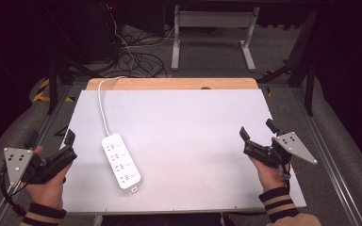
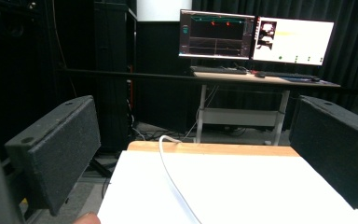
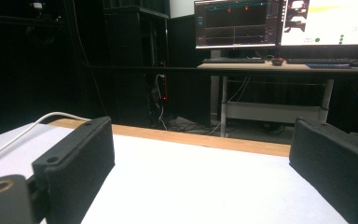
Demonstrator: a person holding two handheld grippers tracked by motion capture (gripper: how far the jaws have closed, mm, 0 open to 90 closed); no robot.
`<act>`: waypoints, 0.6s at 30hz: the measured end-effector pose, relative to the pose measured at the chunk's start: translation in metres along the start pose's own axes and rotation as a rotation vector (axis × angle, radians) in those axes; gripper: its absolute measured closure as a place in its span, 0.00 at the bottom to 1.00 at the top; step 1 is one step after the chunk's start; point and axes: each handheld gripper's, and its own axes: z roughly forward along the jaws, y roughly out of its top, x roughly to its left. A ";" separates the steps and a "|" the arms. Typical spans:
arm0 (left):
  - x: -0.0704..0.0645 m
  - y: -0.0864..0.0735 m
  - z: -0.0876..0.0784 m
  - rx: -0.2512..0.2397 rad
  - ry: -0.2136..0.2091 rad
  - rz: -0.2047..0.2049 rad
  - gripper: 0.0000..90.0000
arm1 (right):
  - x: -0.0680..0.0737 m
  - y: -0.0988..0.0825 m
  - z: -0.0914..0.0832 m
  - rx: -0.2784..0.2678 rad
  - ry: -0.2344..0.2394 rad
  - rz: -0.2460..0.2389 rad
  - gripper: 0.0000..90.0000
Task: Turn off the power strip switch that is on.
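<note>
High view: white power strip (image 1: 121,161) lies flat on the white surface (image 1: 193,141), near its left front, cord (image 1: 102,106) running to the far edge. Left tool (image 1: 49,141) just left of the strip, off the surface edge, jaws spread, nothing between. Right tool (image 1: 257,134) at the right edge, well apart, released. Left gripper view adds monitors (image 2: 256,39) beyond the surface.

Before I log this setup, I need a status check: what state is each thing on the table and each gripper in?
power strip: lying flat on the white board, sockets up, nothing plugged in, untouched.
white cable: attached to the strip, trailing off the table's far edge.
left gripper: open, nothing between its jaws, beside the board's left edge.
right gripper: open, empty, over the board's right edge.
</note>
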 end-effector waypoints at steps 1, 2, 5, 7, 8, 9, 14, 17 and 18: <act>0.000 0.000 0.000 0.001 0.002 0.001 0.03 | 0.000 0.000 0.000 0.000 -0.001 0.000 0.08; 0.000 0.000 0.000 0.006 0.004 0.001 0.03 | 0.000 0.000 0.000 0.002 -0.002 0.002 0.08; 0.000 -0.001 0.001 0.017 0.008 -0.002 0.04 | 0.000 0.000 0.000 0.002 -0.002 0.003 0.08; 0.000 -0.002 0.001 0.022 0.007 -0.003 0.05 | 0.000 0.000 0.000 0.004 0.000 -0.001 0.08; 0.000 -0.002 0.001 0.023 0.006 -0.004 0.05 | 0.000 0.000 0.000 0.004 0.000 0.000 0.08; 0.000 -0.002 0.002 0.030 0.003 -0.001 0.05 | 0.001 0.000 0.000 0.004 0.001 0.000 0.08; -0.001 -0.002 0.002 0.038 0.004 0.002 0.05 | 0.001 0.000 0.001 0.004 0.003 -0.002 0.08; -0.001 -0.003 0.002 0.040 0.006 0.001 0.05 | 0.001 0.000 0.000 0.005 0.005 0.001 0.08; 0.000 -0.003 0.001 0.040 0.005 0.000 0.05 | 0.001 0.000 0.000 0.004 0.005 0.000 0.08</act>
